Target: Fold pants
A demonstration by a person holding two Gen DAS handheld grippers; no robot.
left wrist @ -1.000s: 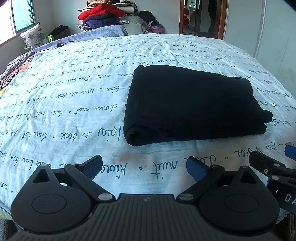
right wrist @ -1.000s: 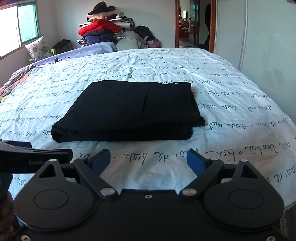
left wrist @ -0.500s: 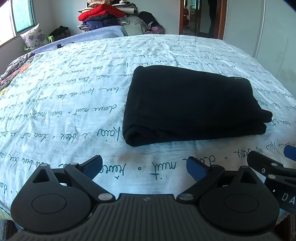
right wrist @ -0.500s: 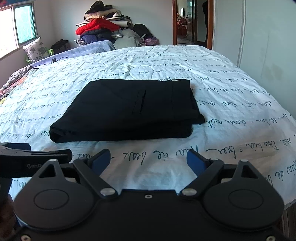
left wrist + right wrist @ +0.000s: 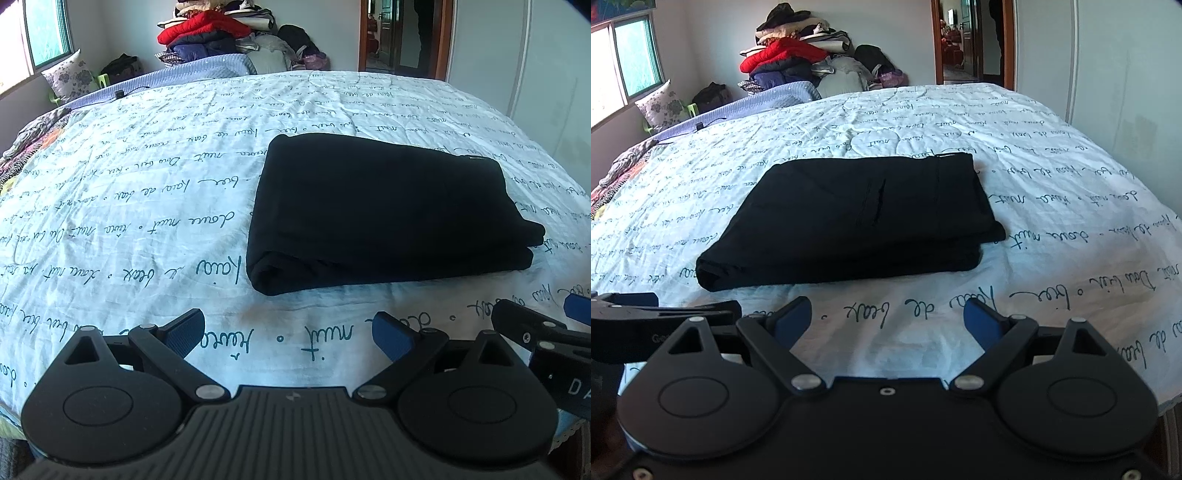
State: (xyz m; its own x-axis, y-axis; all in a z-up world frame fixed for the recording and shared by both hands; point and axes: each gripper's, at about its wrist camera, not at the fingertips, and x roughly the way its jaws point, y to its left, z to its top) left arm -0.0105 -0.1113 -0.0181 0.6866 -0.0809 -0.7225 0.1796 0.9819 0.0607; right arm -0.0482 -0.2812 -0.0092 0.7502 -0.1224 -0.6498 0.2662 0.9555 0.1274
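Black pants (image 5: pixel 384 210) lie folded in a flat rectangle on the bed; they also show in the right wrist view (image 5: pixel 857 218). My left gripper (image 5: pixel 291 334) is open and empty, near the bed's front edge, short of the pants' near left corner. My right gripper (image 5: pixel 886 323) is open and empty, in front of the pants' near edge. The right gripper (image 5: pixel 546 332) shows at the right edge of the left wrist view. The left gripper (image 5: pixel 665 314) shows at the left edge of the right wrist view.
The bed has a white sheet with dark script (image 5: pixel 147 221). A pile of clothes (image 5: pixel 798 59) is at the far end, a floral pillow (image 5: pixel 661 107) by the window on the left, a doorway (image 5: pixel 971 40) at the back right, a white wall on the right.
Both grippers have pulled back slightly and tilted up a little; the pants lie unmoved. Both stay open.
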